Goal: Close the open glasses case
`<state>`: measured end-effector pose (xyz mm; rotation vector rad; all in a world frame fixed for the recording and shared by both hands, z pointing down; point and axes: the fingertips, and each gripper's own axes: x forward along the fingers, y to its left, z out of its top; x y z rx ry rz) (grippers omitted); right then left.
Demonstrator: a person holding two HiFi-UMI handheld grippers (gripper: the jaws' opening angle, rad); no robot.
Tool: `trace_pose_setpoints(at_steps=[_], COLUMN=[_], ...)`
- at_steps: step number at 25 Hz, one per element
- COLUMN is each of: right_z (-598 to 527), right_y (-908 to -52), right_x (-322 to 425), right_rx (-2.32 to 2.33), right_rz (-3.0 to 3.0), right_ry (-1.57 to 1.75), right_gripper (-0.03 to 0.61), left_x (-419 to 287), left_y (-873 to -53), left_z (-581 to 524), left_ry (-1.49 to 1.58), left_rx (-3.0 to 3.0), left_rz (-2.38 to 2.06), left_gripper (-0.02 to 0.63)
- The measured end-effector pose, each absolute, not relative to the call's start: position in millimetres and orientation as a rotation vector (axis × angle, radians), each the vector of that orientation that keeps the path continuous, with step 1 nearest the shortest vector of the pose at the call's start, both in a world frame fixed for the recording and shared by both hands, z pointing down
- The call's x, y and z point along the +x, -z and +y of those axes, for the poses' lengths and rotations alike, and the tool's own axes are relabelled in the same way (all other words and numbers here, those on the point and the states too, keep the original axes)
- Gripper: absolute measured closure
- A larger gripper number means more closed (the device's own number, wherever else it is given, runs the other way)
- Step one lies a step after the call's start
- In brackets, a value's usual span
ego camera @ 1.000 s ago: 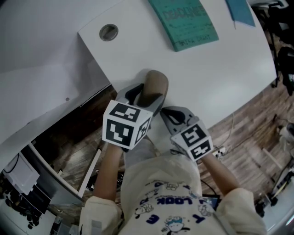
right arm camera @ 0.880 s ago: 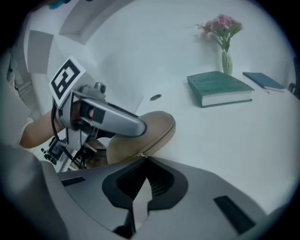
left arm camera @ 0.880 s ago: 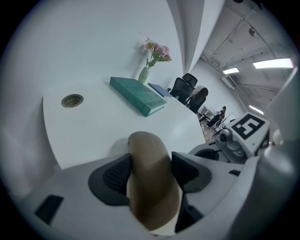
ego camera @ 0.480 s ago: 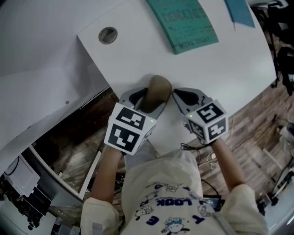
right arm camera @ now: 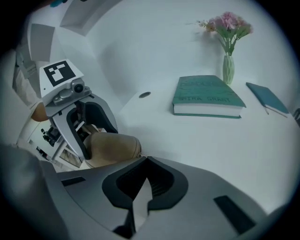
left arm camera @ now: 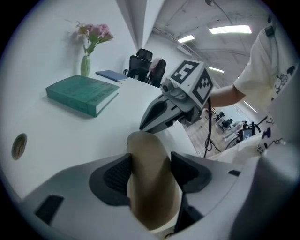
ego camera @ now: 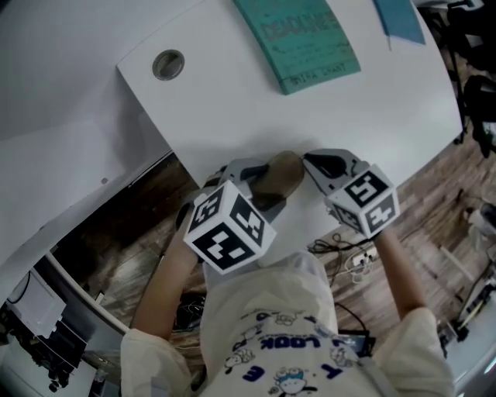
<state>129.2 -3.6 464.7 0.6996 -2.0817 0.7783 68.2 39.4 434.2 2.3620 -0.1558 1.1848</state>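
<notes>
A tan glasses case (ego camera: 279, 175) sits near the front edge of the white desk (ego camera: 232, 108). My left gripper (ego camera: 260, 188) is shut on it, with a dark pad pressed against each long side. In the left gripper view the case (left arm camera: 150, 183) fills the gap between the jaws. Its two halves look to lie together, with a seam at the rounded end (right arm camera: 133, 147). My right gripper (ego camera: 310, 161) is shut with nothing in it. Its tip (left arm camera: 143, 126) sits right at the case's far end, and I cannot tell whether it touches.
A teal book (ego camera: 298, 35) lies further back on the desk, with a thin blue notebook (ego camera: 399, 19) to its right. A vase of pink flowers (right arm camera: 228, 63) stands behind them. A round cable grommet (ego camera: 168, 64) sits near the desk's left corner. Wooden floor and cables lie below the front edge.
My left gripper has rolled and drawn the case slightly toward the desk's front edge. My right gripper has moved from behind the case up to its right end.
</notes>
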Motion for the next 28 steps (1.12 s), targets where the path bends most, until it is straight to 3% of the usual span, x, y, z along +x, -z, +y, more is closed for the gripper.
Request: trace_pose_setpoints(at_steps=[11,25,28], right_z=[-6.8,-11.6,-12.1], right_y=[-462.6,-467.8,-464.0], right_x=[122.9,118.9,131.3], right_rx=[0.428,0.293,0.431], right_rz=[-2.125,-2.107,-2.109], right_ry=[-0.663,-0.450,-0.468], right_gripper=[0.578,0.575,0.525], left_x=[78.9,80.2,77.0], left_y=[-435.1,-435.9,-435.9], left_z=[50.6,49.2,45.2], left_ry=[-1.308,-1.163,-1.060], left_rx=[2.363,2.384,2.369], left_rz=[0.128,0.007,-0.086], left_gripper=[0.341,0.339,0.339])
